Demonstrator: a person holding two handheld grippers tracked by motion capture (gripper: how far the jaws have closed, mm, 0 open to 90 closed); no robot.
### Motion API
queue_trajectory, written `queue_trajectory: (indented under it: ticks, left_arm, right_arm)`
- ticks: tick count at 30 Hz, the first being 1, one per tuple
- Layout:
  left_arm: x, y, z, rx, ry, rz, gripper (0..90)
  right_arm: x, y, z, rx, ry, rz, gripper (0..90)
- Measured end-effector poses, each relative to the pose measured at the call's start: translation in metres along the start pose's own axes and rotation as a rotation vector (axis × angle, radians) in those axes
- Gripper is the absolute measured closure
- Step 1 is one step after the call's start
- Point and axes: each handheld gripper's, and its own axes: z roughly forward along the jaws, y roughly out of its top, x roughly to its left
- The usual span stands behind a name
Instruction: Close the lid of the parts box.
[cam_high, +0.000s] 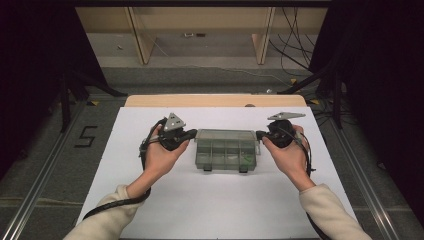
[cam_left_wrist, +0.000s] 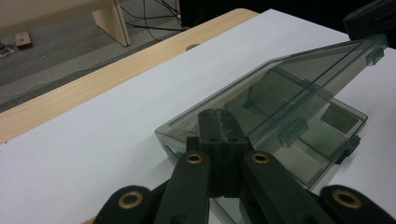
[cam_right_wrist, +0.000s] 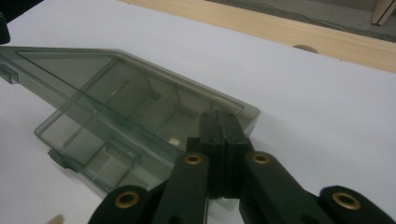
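Worktop (cam_high: 150, 200): white, wood strip along far edge. Smoky compartment box (cam_high: 225, 155): mid-worktop, lid (cam_left_wrist: 280, 88) part-raised, opening apparently half done. Left claw (cam_high: 192, 133), right claw (cam_high: 259, 135): each clenched on a lid end. Small green item (cam_high: 246, 159): right compartment.

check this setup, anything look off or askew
Nothing spilled or damaged. The compartment box sits square on the white table, its lid propped partly open, with both grippers' jaws shut at its ends.

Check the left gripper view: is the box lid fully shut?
No, the lid is tilted up, with a gap above the box compartments.
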Motion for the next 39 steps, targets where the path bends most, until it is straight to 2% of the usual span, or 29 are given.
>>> queue_trajectory:
  ticks: [1,3,7,8,9,12,14,18,19,21,25,27,28,29,31,35,39]
  left_arm:
    - [0.0,0.0,0.0,0.002,0.002,0.002,90.0]
    - [0.001,-0.001,-0.002,0.021,0.005,0.031,90.0]
    - [-0.001,-0.002,0.0,0.011,0.003,0.011,90.0]
    - [-0.001,-0.002,-0.001,0.015,0.004,0.014,90.0]
    - [-0.001,-0.002,-0.001,0.017,0.001,0.019,90.0]
    - [-0.001,-0.003,-0.002,0.032,0.001,0.036,90.0]
    - [-0.003,-0.003,-0.001,0.021,-0.001,0.015,90.0]
    - [-0.004,-0.004,-0.001,0.021,-0.003,0.018,90.0]
    - [-0.003,-0.004,-0.001,0.033,-0.004,0.03,90.0]
    - [-0.002,-0.005,-0.001,0.042,-0.005,0.04,90.0]
    - [-0.003,-0.005,-0.001,0.046,-0.007,0.036,90.0]
    - [-0.003,-0.006,-0.001,0.05,-0.007,0.036,90.0]
    - [-0.004,-0.007,0.0,0.034,-0.014,0.024,90.0]
    - [-0.003,-0.007,-0.001,0.055,-0.019,0.041,90.0]
    - [-0.005,-0.008,0.0,0.046,-0.006,0.019,90.0]
    - [-0.004,-0.009,0.0,0.055,-0.01,0.039,90.0]
    - [-0.005,-0.01,0.0,0.06,-0.018,0.038,90.0]
  right_arm:
    - [-0.001,-0.001,0.001,-0.003,-0.004,-0.018,90.0]
    - [0.002,-0.001,0.0,0.026,-0.002,0.021,90.0]
    - [0.002,-0.002,0.0,0.033,-0.001,0.022,90.0]
    - [0.0,-0.002,0.001,0.02,0.001,0.002,90.0]
    - [0.001,-0.002,0.001,0.032,0.001,0.02,90.0]
    - [0.002,-0.002,0.001,0.052,-0.003,0.021,90.0]
    - [0.001,-0.003,0.001,0.05,0.009,0.012,90.0]
    - [0.002,-0.004,0.001,0.054,0.006,0.022,90.0]
    - [0.001,-0.005,0.003,0.036,0.005,-0.006,90.0]
    - [0.0,-0.005,0.003,0.042,0.011,-0.012,90.0]
    - [0.002,-0.008,0.003,0.065,0.011,0.009,90.0]
    - [0.002,-0.009,0.002,0.071,0.016,0.007,90.0]
    - [0.0,-0.009,0.003,0.062,0.016,-0.008,90.0]
    - [0.0,-0.009,0.003,0.061,0.017,-0.015,90.0]
    - [0.0,-0.01,0.003,0.065,0.018,-0.013,90.0]
    - [0.001,-0.011,0.004,0.075,0.014,-0.002,90.0]
    - [0.002,-0.011,0.004,0.078,0.019,-0.015,90.0]
